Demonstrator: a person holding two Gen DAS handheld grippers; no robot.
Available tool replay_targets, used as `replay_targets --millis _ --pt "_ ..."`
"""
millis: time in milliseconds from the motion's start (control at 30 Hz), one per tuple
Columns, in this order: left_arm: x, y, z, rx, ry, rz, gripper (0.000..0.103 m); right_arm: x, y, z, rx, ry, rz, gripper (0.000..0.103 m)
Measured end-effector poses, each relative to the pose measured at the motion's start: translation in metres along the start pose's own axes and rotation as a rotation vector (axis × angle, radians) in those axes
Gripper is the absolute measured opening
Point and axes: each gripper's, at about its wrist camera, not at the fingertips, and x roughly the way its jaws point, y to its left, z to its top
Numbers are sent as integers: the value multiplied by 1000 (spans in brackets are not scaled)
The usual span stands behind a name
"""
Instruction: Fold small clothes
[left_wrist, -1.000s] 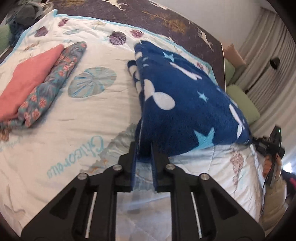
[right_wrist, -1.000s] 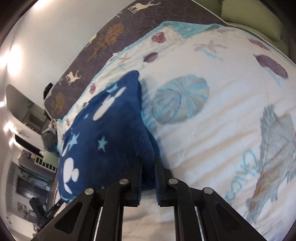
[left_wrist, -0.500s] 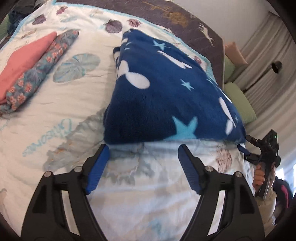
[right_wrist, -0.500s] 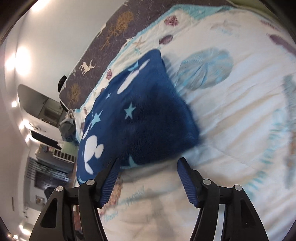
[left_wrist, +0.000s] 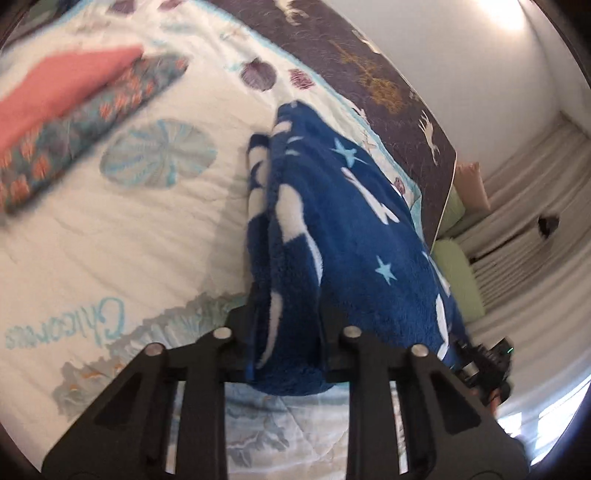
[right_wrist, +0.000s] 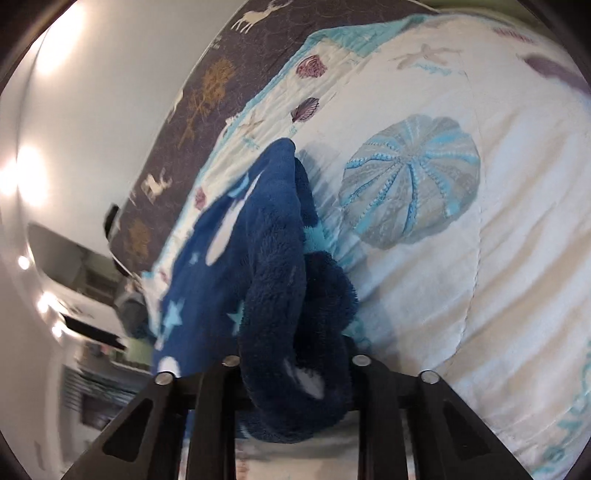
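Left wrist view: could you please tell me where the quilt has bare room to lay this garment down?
Free: the white seashell-print quilt between the folded coral and floral clothes and the navy star-print fleece garment. Crowded: the far left, where those clothes lie.

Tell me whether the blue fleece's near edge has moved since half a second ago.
Yes. The blue fleece edge, then flat on the quilt, is now bunched up off it.
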Motion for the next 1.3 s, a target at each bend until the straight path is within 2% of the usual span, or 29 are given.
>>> replay_targets --millis 133,200,300,467,600,767,833,900,1000,1133,1200,1300 --pt "-24 -16 6 51 -15 -39 22 -25 11 -4 -24 -21 28 14" --pt "-46 -28 0 114 -21 -48 22 -44 20 -11 -52 -33 47 13" --pt "-83 -43 -26 232 0 -42 22 -75 24 -26 -82 -39 58 13" --pt "-125 -39 -83 279 95 -37 22 -143 3 -84 -92 -17 35 13" --pt "-143 -43 -117 311 126 8 22 -180 -19 -133 -55 -1 -11 13" --pt "-157 -45 -137 358 159 9 23 -199 -22 -149 -90 -5 -56 15" --pt "-156 -40 -145 365 163 44 25 -196 -24 -150 -103 7 -123 26" --pt "-156 -32 -149 356 167 95 26 -196 -26 -151 -119 -5 -213 32" --pt "-168 -22 -146 334 133 132 29 -215 -27 -152 -134 -91 -330 42" --pt "-192 -33 -126 391 -15 192 29 -243 -8 -146 -195 -241 -416 45" --pt "-196 -51 -114 426 -85 151 29 -242 15 -144 -283 -271 -394 44" --pt "-176 -83 -102 481 -98 37 30 -212 67 -145 -413 -206 -236 44"
